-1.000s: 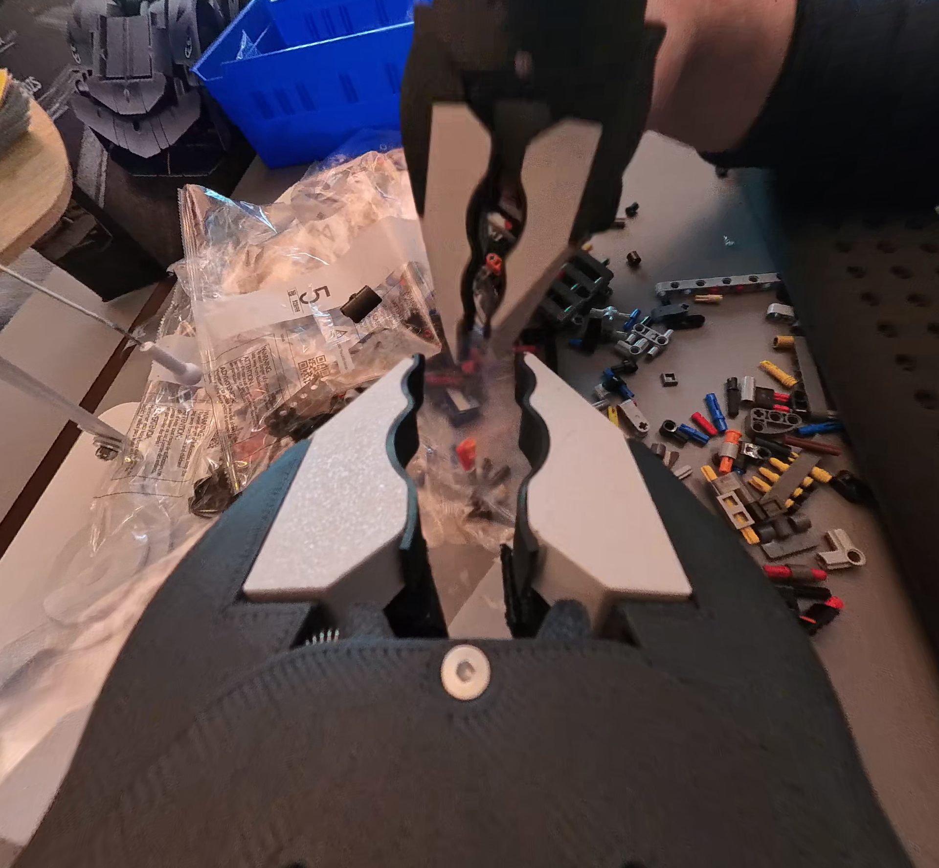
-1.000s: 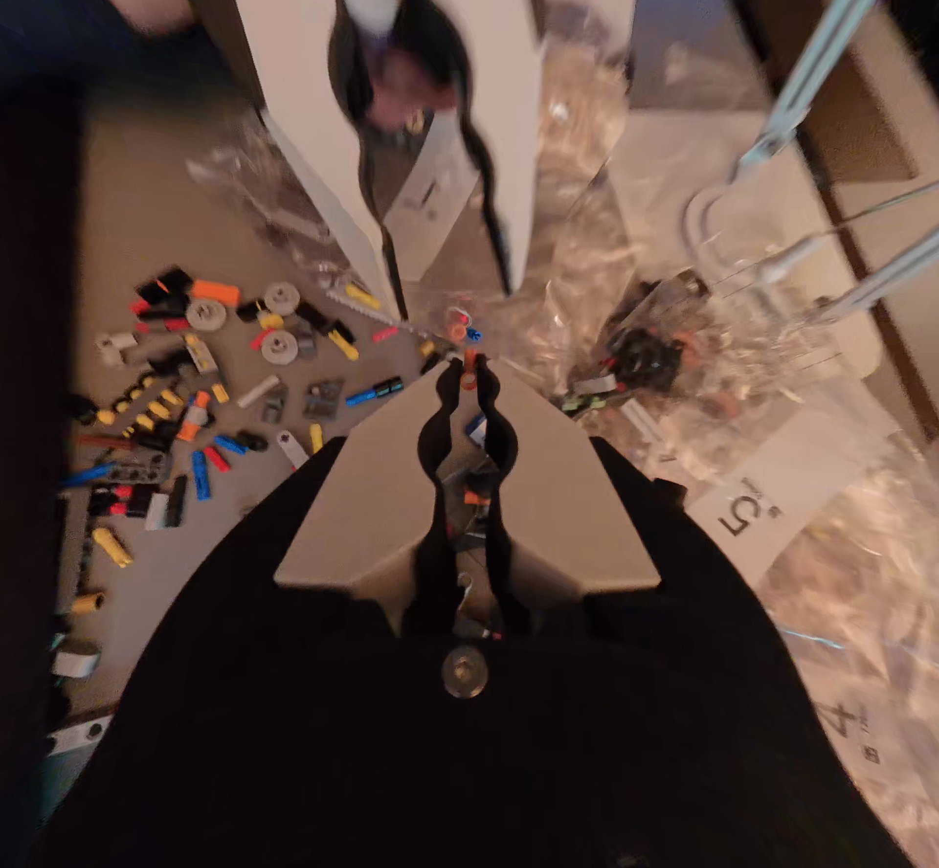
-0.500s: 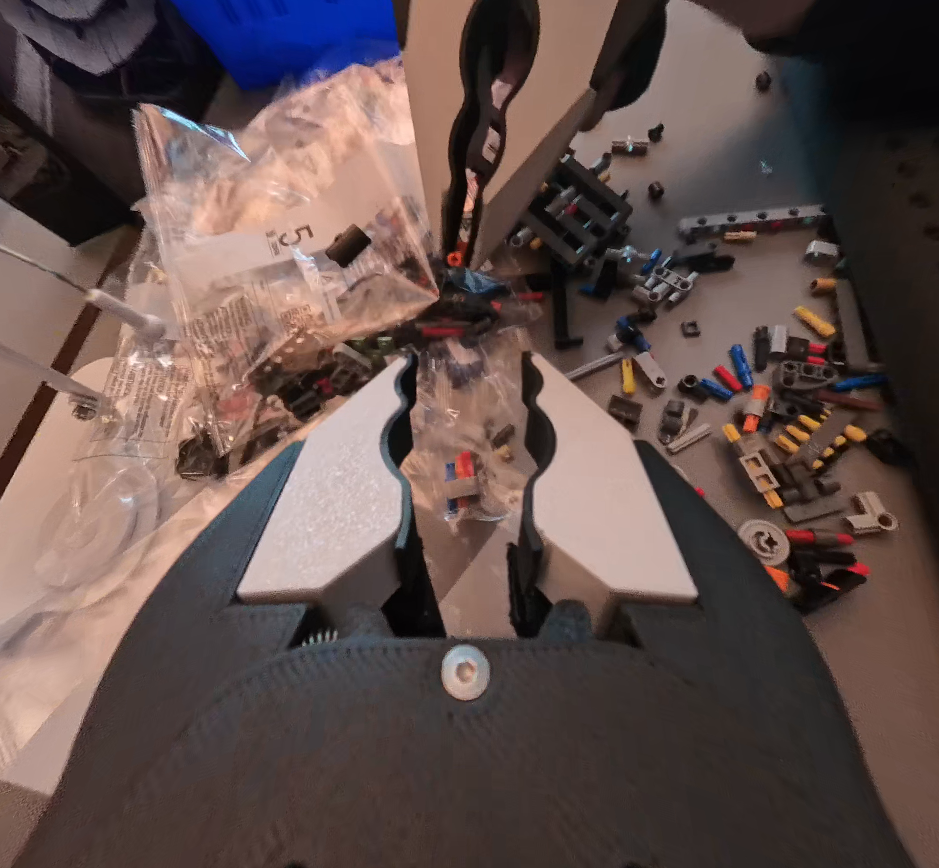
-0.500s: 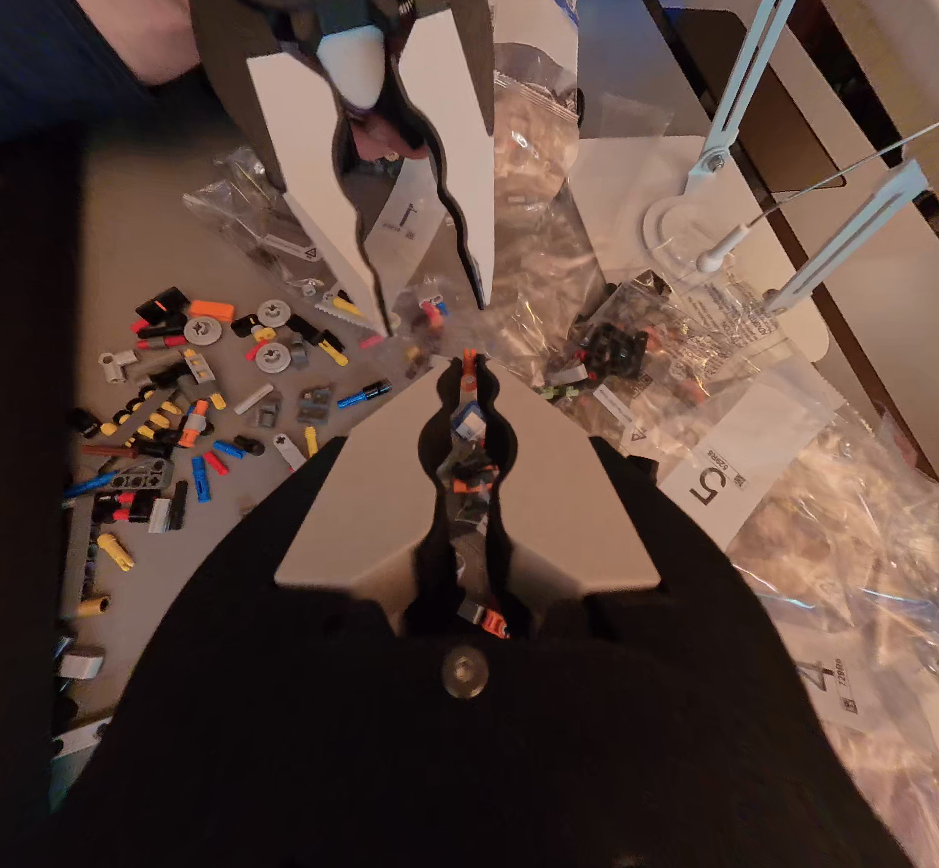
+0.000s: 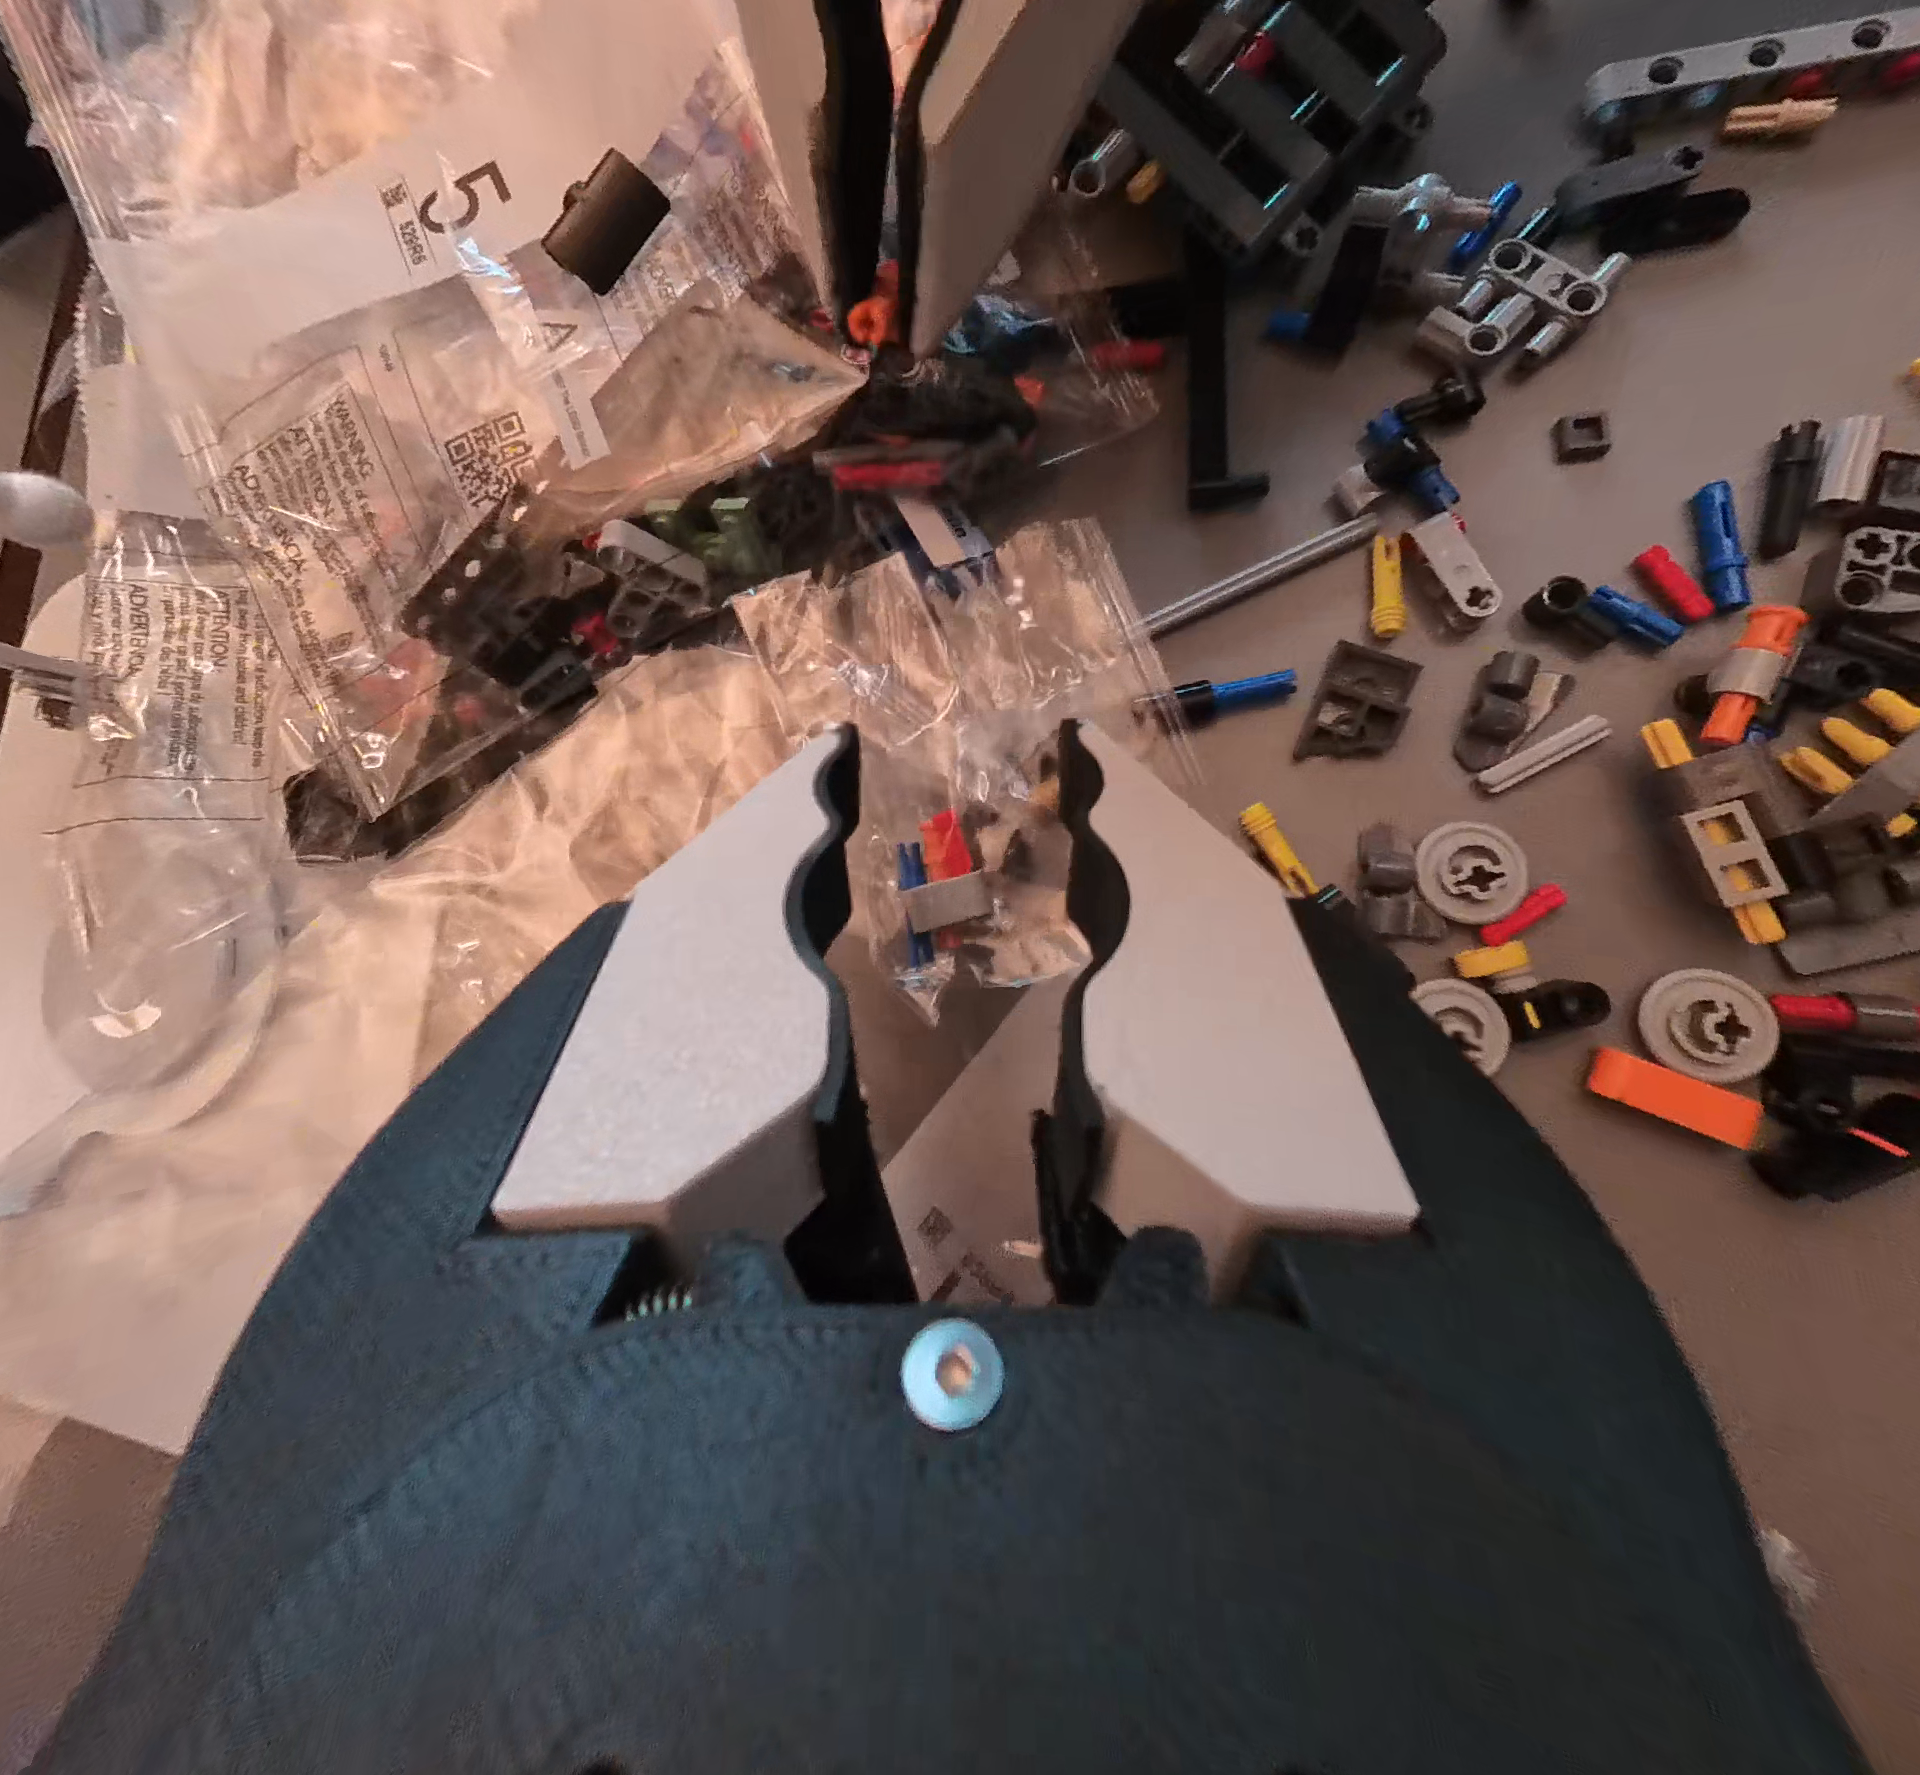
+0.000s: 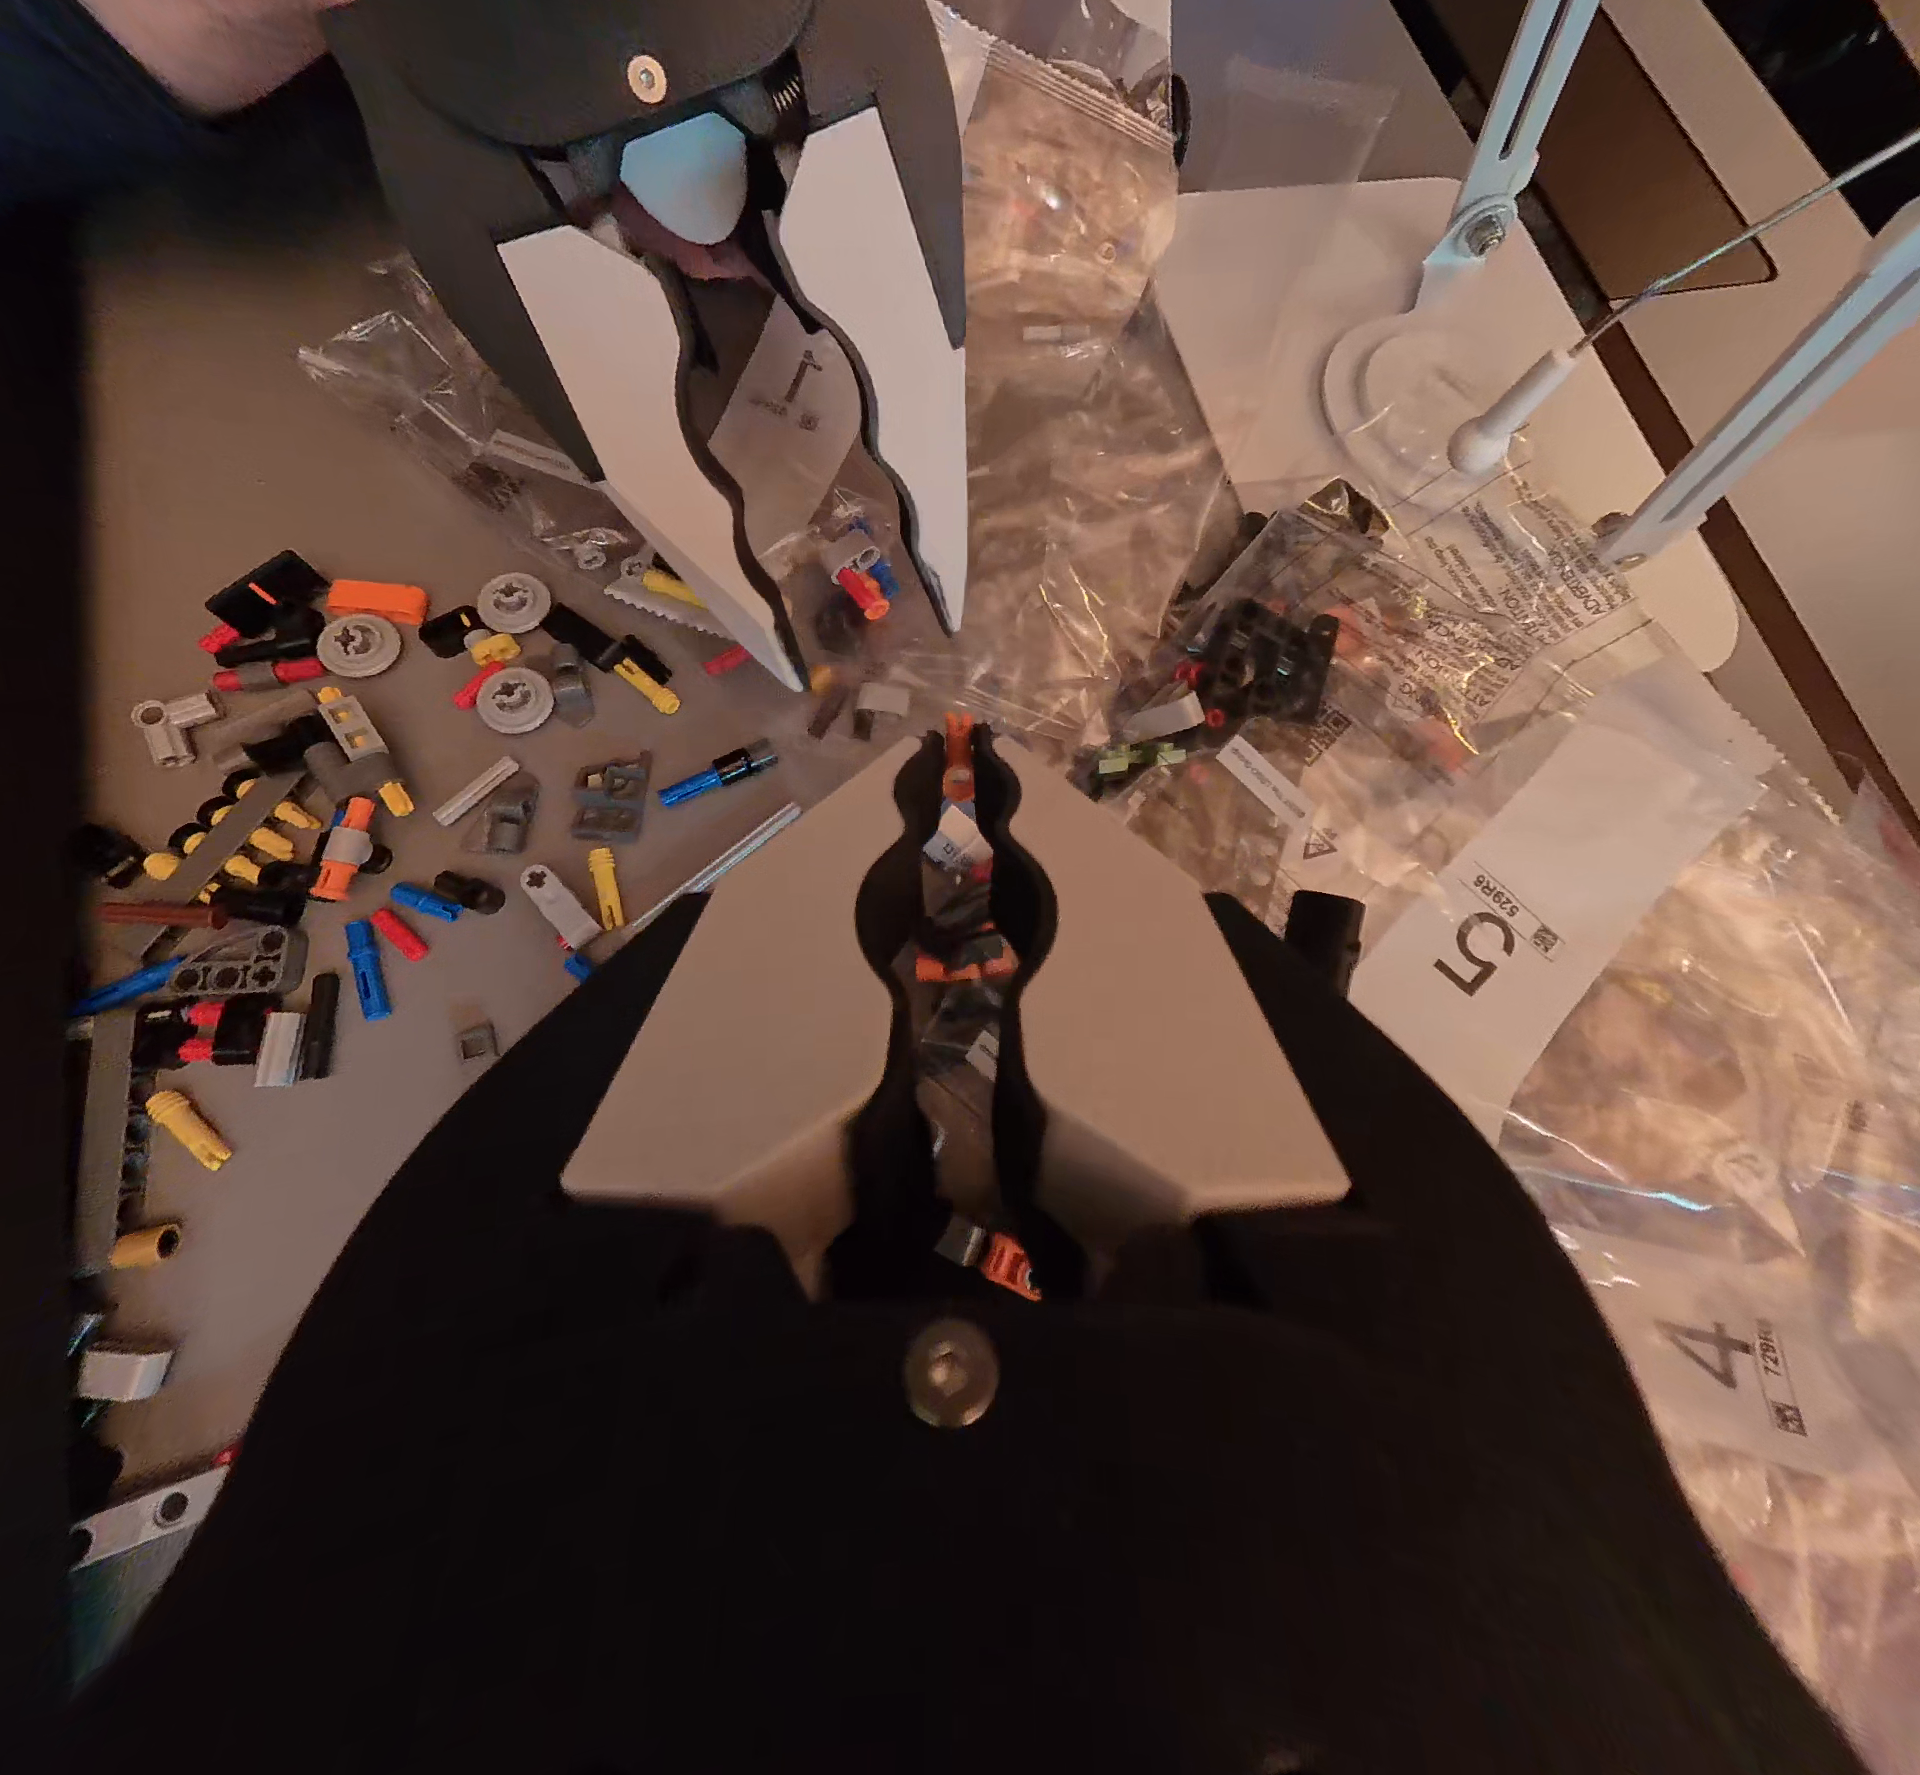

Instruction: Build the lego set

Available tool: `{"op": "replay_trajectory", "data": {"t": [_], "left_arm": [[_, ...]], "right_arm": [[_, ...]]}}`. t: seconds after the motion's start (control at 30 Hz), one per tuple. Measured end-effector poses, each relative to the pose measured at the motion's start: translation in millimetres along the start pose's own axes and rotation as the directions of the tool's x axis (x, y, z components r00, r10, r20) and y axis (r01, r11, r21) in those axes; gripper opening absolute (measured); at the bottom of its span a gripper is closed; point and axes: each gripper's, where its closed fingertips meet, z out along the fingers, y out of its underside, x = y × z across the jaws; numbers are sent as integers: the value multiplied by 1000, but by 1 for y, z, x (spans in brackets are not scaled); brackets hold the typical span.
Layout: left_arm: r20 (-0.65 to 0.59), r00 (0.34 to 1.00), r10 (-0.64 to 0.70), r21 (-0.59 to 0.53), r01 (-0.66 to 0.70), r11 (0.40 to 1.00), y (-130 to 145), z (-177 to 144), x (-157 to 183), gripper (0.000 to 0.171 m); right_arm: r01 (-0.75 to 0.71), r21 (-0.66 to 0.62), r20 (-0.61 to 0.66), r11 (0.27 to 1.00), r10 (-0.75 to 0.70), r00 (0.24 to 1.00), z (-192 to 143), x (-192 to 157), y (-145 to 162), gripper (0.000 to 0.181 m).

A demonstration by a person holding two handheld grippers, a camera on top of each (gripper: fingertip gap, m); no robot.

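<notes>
My left gripper (image 5: pixel 961 738) is open above a small clear bag (image 5: pixel 961 884) holding red, blue and grey Lego pieces; the bag shows between its fingers, untouched. My right gripper (image 6: pixel 958 738) is shut on a small orange piece (image 6: pixel 956 761) at its tips. In the left wrist view the right gripper (image 5: pixel 878 328) points down from the top, beside a dark frame assembly (image 5: pixel 1278 94). In the right wrist view the left gripper (image 6: pixel 873 655) comes from the upper left, held by a hand. Many loose pieces (image 6: pixel 353 821) lie on the grey table.
A large numbered bag of parts (image 5: pixel 416 291) lies left of the grippers; it also shows in the right wrist view (image 6: pixel 1486 946), among more bags. A white stand with thin arms (image 6: pixel 1455 343) is at the back right. A grey beam (image 5: pixel 1756 58) lies far right. Across from one pair of fingers to the other is roughly 7 cm.
The two grippers have drawn apart. The left gripper has come closer to the table, over the small bag. The right gripper has stayed shut on the orange piece.
</notes>
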Motion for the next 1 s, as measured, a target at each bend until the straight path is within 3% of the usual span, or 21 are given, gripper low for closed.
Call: {"op": "replay_trajectory", "data": {"t": [0.3, 0.53, 1.0], "left_arm": [[9, 1000, 9, -9, -9, 1000, 6, 2, -4, 0], [24, 1000, 11, 51, -12, 999, -5, -9, -7, 0], [-24, 999, -44, 387, 50, 921, -48, -49, -10, 0]], "right_arm": [[-10, -45, 6, 999, 10, 1000, 7, 0, 10, 3], [-9, -64, 3, 998, 9, 1000, 11, 0, 13, 3], [2, 61, -38, 998, 0, 999, -7, 7, -10, 3]]}}
